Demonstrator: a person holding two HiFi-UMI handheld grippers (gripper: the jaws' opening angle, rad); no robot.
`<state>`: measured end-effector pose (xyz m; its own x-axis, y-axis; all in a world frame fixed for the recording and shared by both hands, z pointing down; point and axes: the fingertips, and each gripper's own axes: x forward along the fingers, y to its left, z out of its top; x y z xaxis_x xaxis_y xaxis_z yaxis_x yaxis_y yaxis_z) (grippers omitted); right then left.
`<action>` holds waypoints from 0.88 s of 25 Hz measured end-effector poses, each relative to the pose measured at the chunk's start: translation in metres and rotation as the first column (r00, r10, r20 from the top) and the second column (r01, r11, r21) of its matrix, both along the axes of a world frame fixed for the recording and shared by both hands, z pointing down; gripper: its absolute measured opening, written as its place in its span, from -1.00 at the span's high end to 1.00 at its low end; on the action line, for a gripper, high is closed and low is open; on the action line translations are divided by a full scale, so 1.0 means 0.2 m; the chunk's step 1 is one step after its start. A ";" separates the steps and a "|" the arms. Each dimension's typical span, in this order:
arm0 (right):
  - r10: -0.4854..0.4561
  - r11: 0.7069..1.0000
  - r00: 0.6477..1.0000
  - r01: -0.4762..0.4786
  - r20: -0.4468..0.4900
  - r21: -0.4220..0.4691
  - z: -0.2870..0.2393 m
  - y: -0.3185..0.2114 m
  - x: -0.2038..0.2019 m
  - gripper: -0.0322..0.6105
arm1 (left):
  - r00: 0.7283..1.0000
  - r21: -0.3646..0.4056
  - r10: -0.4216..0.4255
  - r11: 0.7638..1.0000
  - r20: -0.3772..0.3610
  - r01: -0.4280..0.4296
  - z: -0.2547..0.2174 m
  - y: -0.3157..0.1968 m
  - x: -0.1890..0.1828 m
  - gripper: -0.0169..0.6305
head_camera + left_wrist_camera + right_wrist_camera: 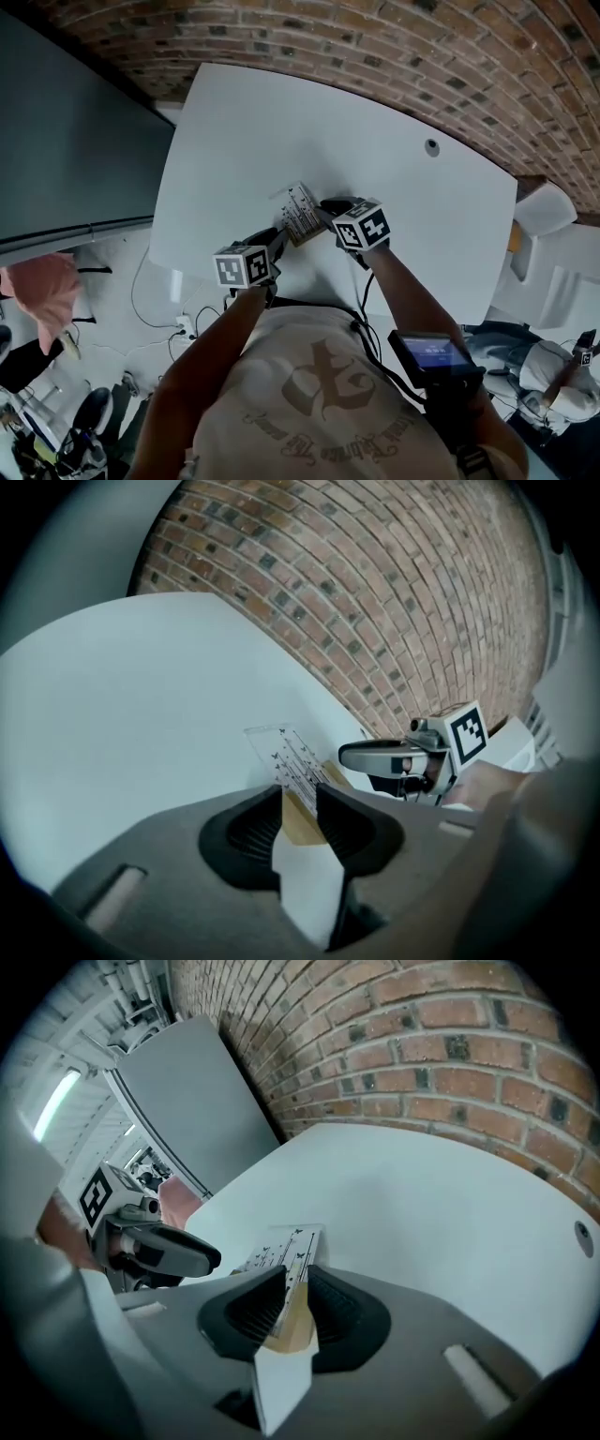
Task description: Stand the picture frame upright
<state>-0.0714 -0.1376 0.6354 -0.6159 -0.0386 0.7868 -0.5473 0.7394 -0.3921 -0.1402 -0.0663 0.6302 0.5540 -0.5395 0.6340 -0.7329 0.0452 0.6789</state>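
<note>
Near the lower edge of the white table (pixel 375 141), centre of the head view: picture frame (pixel 302 214), tilted, between both grippers. Left gripper (pixel 278 239) jaws apart around one edge, right gripper (pixel 328 208) jaws apart around the opposite edge. Upper right, a round grommet hole (pixel 431 146); brick wall (pixel 422 47) across the top; dark panel (pixel 66 141) far left; cables (pixel 200 317) lower left.

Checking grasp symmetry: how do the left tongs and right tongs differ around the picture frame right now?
The left tongs stand wider apart than the right tongs. In the head view, the left tongs meet the picture frame at its near left corner, the right tongs at its right edge, farther up the table. Shared: the frame's edge sits inside each pair.
</note>
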 end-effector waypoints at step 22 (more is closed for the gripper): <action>-0.002 0.962 0.995 -0.024 -0.098 -0.271 0.18 0.06 -0.02 0.51 | 0.990 -0.291 -0.090 0.955 -0.106 0.055 0.20 -0.01 0.14 0.37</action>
<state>-0.0754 -0.1252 0.6711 -0.5377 0.1782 0.8241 -0.5996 0.6063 -0.5223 -0.1119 -0.0679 0.6709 0.5993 -0.3857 0.7015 -0.6372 0.3006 0.7097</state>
